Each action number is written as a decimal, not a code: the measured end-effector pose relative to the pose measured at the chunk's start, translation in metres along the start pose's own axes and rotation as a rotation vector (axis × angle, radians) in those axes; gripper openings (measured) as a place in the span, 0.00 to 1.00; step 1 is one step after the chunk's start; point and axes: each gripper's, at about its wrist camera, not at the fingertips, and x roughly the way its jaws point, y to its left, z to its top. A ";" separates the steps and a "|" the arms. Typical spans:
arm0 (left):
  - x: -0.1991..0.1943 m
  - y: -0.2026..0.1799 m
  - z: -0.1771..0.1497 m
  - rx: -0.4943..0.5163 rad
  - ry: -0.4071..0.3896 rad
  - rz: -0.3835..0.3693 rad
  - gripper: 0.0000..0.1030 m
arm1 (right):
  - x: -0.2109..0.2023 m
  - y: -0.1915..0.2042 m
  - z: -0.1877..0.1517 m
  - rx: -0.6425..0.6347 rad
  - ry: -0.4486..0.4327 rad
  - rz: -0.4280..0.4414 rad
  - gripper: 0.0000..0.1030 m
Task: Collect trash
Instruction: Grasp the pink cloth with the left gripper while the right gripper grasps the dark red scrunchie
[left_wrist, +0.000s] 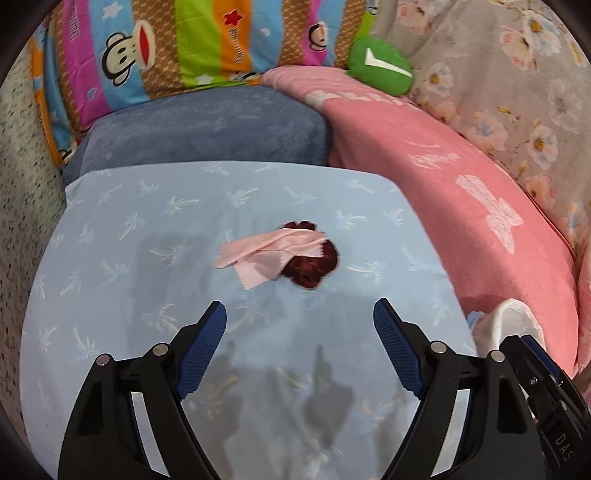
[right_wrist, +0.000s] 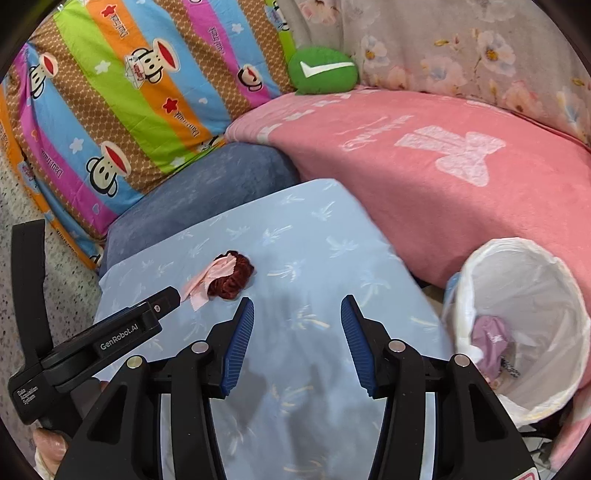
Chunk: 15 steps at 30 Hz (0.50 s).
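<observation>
- Left wrist view, nearest: the left claw (left_wrist: 300, 314) hangs spread wide over a pale blue pillow printed with palm trees (left_wrist: 147, 229), with nothing between its blue ribbed pads.
- Right wrist view: the right claw (right_wrist: 297, 308) is also released and empty above the same pillow, its pads apart; no earlier view is at hand.
- Just beyond the left claw lies a dark red fabric scrunchie (left_wrist: 314, 266) with a pale pink scrap of cloth (left_wrist: 266, 251) draped across it, both resting on the pillow.
- To the right stands a round bin lined with a white plastic bag (right_wrist: 554, 280), holding a crumpled lilac wrapper (right_wrist: 491, 339).
- Farther back: a dusky blue cushion (left_wrist: 207, 125), a pink blanket (left_wrist: 461, 192), a green plush with a white tick (left_wrist: 380, 66) and a striped monkey-print pillow (left_wrist: 166, 48).
</observation>
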 end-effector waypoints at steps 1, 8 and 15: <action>0.006 0.005 0.002 -0.011 0.010 0.006 0.76 | 0.007 0.003 0.000 -0.003 0.006 -0.001 0.48; 0.046 0.030 0.016 -0.082 0.071 -0.016 0.76 | 0.069 0.029 0.008 -0.035 0.073 0.012 0.48; 0.081 0.033 0.031 -0.117 0.109 -0.065 0.70 | 0.120 0.044 0.016 -0.028 0.119 0.031 0.48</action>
